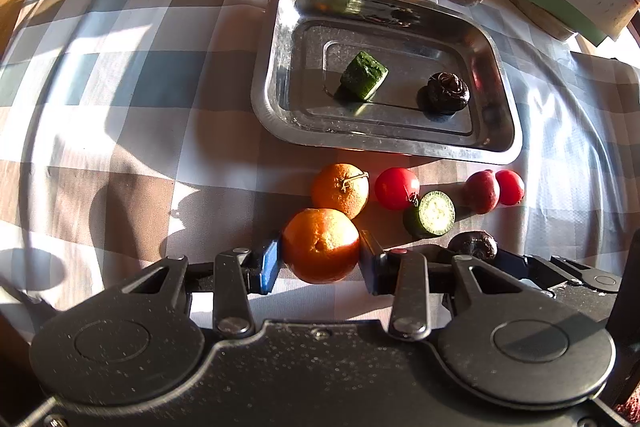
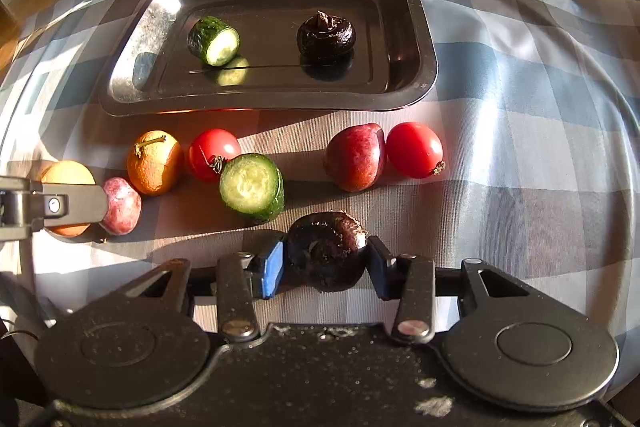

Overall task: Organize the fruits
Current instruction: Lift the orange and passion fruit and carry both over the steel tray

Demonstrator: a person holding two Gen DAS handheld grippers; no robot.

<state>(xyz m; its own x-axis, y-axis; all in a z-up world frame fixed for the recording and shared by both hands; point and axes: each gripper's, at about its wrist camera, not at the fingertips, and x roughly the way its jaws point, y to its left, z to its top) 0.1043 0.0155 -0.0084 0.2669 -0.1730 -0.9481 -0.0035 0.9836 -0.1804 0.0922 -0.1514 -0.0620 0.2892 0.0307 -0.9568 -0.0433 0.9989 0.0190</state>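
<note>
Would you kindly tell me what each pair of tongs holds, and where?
Left tongs: round orange mandarin, pinched at its sides. Right tongs: dark brown water chestnut, likewise at its sides.

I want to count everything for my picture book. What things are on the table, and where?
Shiny steel tray: one, silver, middle of the checked tablecloth.
Cut cucumber pieces: two, green; one in the tray, one in front of it.
Dark brown water chestnuts: two; one in the tray, one in the right gripper.
Oranges: two on the cloth, one loose, one in the left gripper.
Red tomatoes: two.
Reddish plums: two.
</note>
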